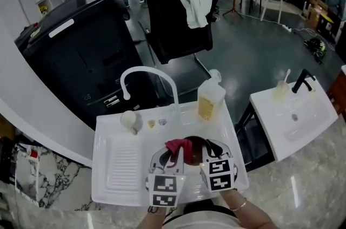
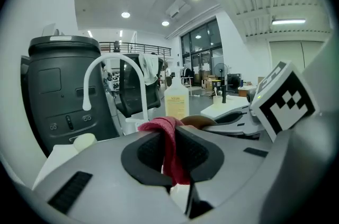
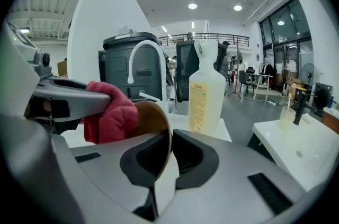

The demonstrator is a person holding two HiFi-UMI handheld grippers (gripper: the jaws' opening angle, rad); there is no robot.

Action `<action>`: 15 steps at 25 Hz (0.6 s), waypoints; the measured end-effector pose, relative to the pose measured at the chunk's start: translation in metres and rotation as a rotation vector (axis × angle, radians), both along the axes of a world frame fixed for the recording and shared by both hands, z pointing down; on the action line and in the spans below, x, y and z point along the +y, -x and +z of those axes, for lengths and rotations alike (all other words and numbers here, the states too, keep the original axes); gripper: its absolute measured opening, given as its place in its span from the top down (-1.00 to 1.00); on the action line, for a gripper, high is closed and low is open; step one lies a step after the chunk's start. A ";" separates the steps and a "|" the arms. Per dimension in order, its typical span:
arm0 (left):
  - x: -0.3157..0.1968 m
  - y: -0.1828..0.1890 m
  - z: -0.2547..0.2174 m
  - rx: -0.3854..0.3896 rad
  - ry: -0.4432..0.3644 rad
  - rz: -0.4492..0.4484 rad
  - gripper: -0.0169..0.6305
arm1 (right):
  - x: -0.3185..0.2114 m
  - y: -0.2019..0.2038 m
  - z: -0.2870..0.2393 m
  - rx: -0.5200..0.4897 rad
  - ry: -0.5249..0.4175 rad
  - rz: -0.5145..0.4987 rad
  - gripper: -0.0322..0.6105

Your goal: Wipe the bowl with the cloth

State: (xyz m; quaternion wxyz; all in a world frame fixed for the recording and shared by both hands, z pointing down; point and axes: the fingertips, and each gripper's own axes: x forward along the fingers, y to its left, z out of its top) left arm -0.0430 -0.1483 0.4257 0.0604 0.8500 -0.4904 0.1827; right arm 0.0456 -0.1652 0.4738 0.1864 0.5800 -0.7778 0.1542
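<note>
Cloth (image 2: 169,140) sits pinched in the left gripper (image 2: 172,159), at the bowl's (image 3: 153,120) nine o'clock. Right gripper (image 3: 168,162) clamps the bowl's rim.

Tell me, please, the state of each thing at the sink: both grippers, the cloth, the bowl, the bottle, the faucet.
left gripper: shut on the cloth.
right gripper: shut on the bowl's rim.
cloth: bunched, against the bowl.
bowl: held on edge, tilted.
bottle: upright.
faucet: no water seen running.

No text is legible (print on the bottle (image 3: 204,97) blurs).
</note>
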 end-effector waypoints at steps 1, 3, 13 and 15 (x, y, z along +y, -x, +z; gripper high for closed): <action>0.001 0.007 -0.001 0.003 -0.002 -0.016 0.80 | -0.001 -0.001 0.001 -0.003 0.004 0.006 0.84; 0.003 0.017 -0.005 0.017 -0.010 -0.041 0.80 | -0.003 -0.004 0.004 -0.004 0.009 0.016 0.83; 0.014 -0.023 0.013 0.107 0.105 0.122 0.80 | 0.000 0.024 -0.009 -0.044 -0.011 -0.042 0.84; 0.012 -0.026 0.023 0.072 0.119 0.122 0.80 | 0.002 0.026 -0.010 -0.041 -0.010 -0.050 0.83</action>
